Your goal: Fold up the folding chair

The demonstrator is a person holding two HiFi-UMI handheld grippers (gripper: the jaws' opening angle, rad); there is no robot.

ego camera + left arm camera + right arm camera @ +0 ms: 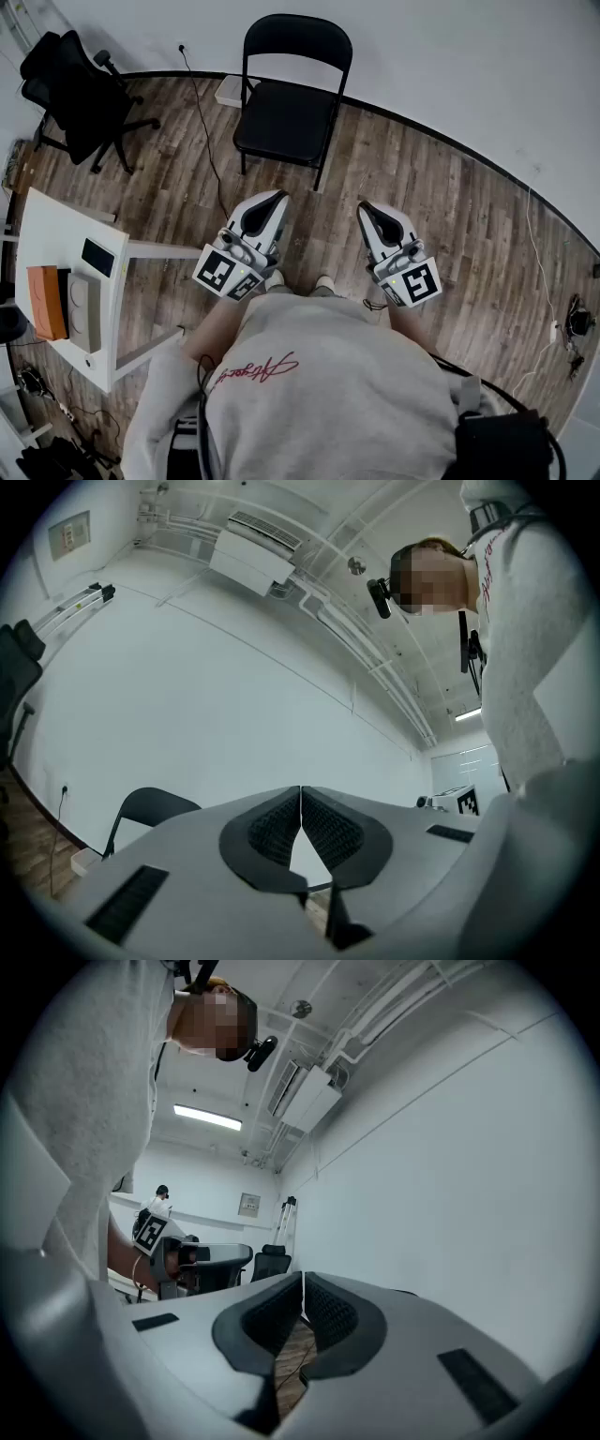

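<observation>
folding chair [281, 122] stands open; red script [255, 368] on sweatshirt [366, 394] unreadable.

floor [441, 206]: wood | on it: folding chair [286, 117], office chair [80, 98], white table [52, 234]

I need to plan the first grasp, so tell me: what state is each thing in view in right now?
folding chair: unfolded, seat down, standing on all its legs near the wall, untouched.
left gripper: shut, nothing between its jaws, short of the folding chair.
right gripper: shut, nothing between its jaws, short of the folding chair.
office chair: upright, unoccupied, off to the left.
</observation>
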